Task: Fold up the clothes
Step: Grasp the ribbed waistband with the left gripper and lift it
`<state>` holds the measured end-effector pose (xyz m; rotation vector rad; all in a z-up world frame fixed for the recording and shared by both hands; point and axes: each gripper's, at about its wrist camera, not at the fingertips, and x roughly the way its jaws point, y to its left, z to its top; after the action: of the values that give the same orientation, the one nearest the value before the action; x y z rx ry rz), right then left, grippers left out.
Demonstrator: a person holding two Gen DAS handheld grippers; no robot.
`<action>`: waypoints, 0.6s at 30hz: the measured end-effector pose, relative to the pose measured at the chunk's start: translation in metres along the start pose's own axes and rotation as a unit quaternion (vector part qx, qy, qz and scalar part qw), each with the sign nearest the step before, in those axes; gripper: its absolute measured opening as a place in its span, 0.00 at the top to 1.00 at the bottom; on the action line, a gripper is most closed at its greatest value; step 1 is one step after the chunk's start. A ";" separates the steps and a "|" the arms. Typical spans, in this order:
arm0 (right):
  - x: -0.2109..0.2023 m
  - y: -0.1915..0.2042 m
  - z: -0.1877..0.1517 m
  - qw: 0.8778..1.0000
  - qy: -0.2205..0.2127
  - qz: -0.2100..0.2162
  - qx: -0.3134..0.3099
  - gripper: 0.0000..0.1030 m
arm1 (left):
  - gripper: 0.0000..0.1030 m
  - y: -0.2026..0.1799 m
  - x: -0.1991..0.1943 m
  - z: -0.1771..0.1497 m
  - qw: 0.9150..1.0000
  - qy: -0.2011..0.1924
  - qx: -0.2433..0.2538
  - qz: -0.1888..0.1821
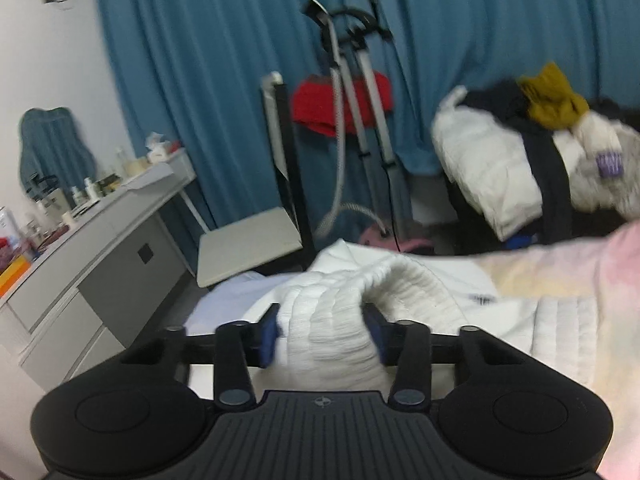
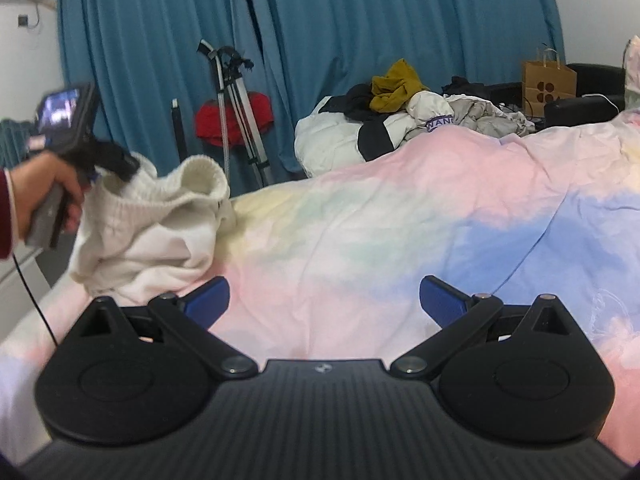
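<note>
We see a bed [image 2: 400, 216] under a pastel cover of pink, yellow and blue. At its left edge lies a white knit sweater [image 2: 152, 220] in a crumpled heap, so we cannot tell its long axis; its ribbed hem is lifted up. The left claw [image 1: 324, 330] grips this ribbed part between its blue pads. The right claw [image 2: 324, 300] stands wide open over the cover (nothing between). On the clothes pile [image 2: 400, 120] behind, a label reads "WAN".
</note>
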<state>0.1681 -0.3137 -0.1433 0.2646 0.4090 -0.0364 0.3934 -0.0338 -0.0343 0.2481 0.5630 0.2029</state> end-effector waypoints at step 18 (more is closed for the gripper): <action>-0.040 0.037 -0.004 0.995 -0.057 0.056 -0.059 0.00 | 0.85 0.131 -0.293 -0.122 0.979 -0.135 -0.093 -0.122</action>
<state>0.1329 -0.2778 -0.1221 0.1685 0.2814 0.0818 0.0677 0.0372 0.0500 0.0221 0.2972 -0.0173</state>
